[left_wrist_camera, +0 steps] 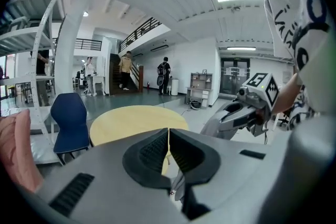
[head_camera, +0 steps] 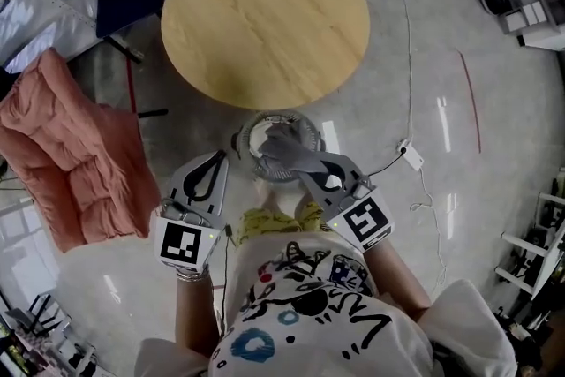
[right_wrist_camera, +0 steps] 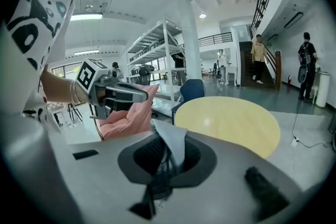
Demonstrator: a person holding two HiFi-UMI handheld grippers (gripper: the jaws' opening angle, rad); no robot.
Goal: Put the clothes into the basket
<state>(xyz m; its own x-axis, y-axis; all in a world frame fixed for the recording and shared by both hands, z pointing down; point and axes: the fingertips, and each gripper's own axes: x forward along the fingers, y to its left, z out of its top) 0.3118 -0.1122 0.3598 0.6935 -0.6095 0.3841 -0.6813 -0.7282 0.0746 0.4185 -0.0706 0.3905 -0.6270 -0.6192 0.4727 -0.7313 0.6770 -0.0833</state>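
Right gripper [right_wrist_camera: 167,160] fingers clamp thin grey cloth [right_wrist_camera: 173,141] over round basket [head_camera: 311,133]; left gripper [left_wrist_camera: 168,147] ribbed fingers closed, empty.

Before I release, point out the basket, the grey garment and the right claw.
basket [head_camera: 282,114], head view, far rim.
grey garment [head_camera: 284,146], head view, bunched part over the basket.
right claw [right_wrist_camera: 168,157], right gripper view, between its tips, shut on the garment.

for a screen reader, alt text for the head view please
Seen from above, the right gripper holds a grey cloth over a round basket on the floor beside a round wooden table. The left gripper is shut and empty.
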